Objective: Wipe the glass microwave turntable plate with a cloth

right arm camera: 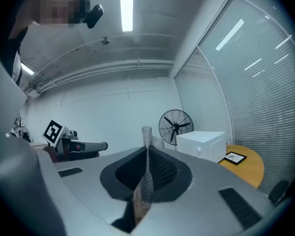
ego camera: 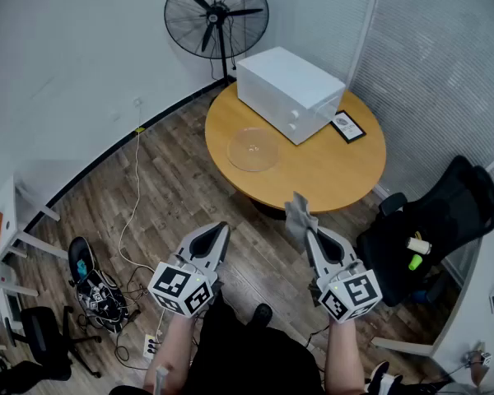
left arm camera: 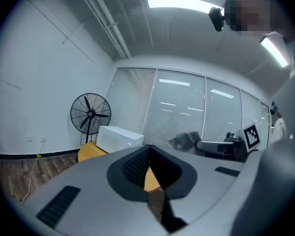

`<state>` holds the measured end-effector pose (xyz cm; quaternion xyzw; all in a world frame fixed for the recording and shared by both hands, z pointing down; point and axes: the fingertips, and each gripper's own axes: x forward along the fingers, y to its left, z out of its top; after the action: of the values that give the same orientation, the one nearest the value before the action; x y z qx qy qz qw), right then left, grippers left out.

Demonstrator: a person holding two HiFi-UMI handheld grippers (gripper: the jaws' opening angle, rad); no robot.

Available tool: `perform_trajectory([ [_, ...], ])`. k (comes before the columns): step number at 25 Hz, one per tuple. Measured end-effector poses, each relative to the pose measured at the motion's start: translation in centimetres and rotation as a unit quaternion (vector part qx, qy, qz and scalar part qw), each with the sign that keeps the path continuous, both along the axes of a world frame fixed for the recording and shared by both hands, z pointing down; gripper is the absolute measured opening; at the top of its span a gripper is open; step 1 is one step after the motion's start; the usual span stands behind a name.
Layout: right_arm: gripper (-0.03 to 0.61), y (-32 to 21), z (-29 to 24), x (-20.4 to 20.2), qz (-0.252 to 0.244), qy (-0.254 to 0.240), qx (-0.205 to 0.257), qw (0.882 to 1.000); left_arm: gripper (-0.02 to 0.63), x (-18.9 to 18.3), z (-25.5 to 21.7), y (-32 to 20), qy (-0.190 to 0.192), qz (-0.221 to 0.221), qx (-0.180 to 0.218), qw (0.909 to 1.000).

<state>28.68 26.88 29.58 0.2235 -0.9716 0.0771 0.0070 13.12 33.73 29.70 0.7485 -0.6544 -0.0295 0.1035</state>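
Observation:
The clear glass turntable plate (ego camera: 252,149) lies on the round wooden table (ego camera: 337,171), in front of the white microwave (ego camera: 290,93). Both grippers hover over the floor, short of the table's near edge. My right gripper (ego camera: 308,230) is shut on a grey cloth (ego camera: 299,213), which sticks up as a thin mesh strip between the jaws (right arm camera: 146,166). My left gripper (ego camera: 221,229) is shut with nothing in it (left arm camera: 148,165). From the left gripper view the cloth (left arm camera: 186,140) shows at the right gripper's tip, and the microwave (left arm camera: 119,136) is ahead.
A small framed picture (ego camera: 347,126) lies on the table right of the microwave. A black standing fan (ego camera: 216,12) is behind the table by the wall. A black office chair (ego camera: 432,220) stands at right. Cables and a bag (ego camera: 99,290) lie on the wood floor at left.

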Motion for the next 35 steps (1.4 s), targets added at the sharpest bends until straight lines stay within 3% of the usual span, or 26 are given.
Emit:
perform_trajectory([
  [23,0.02,-1.9,0.9,-0.4,-0.007,-0.005,0.0,1.0,-0.005,-0.1,1.5,-1.3,-0.007,-0.011,-0.017,0.9998],
  [35,0.021,-7.4,2.1,-5.8,0.0,0.005,-0.016,1.0,-0.005,-5.7,2.3,-6.6,-0.013,-0.01,-0.02,0.9997],
])
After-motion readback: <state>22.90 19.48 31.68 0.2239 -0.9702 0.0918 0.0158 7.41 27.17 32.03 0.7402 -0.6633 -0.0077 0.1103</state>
